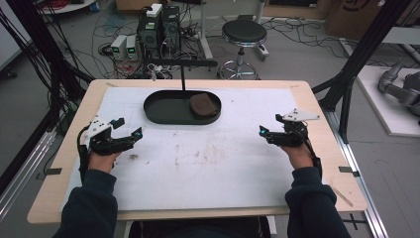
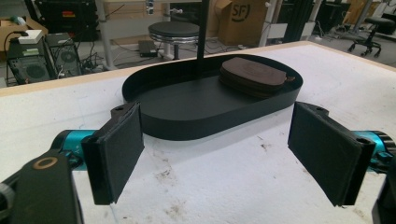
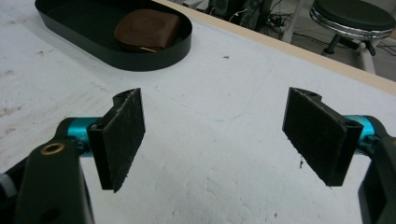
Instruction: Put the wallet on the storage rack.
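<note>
Grey floor (image 1: 297, 54) strewn with cables; round black stool (image 1: 243, 32); computer towers (image 1: 159, 27); cardboard boxes (image 2: 245, 21) behind.

A brown pouch (image 1: 202, 105) lies in a black tray (image 1: 163, 113) on a stained white table (image 1: 208, 163).

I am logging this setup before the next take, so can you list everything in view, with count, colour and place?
tray: one, black, oval, far middle of the table.
pouch: one, brown, rounded, lying inside the tray at its right end.
post: one, black, thin, rising at the tray's far side, with a crossbar on top.
table: one, pale wood edge, under a stained white cover.
stool: one, black seat, chrome base, on the floor beyond the table.
computer towers: two, black, on the floor beyond the table, amid cables.
left gripper: one, black, jaws open, nothing between them, near left of the table.
right gripper: one, black, jaws open, nothing between them, near right.
sleeves: two, dark, near edge.
</note>
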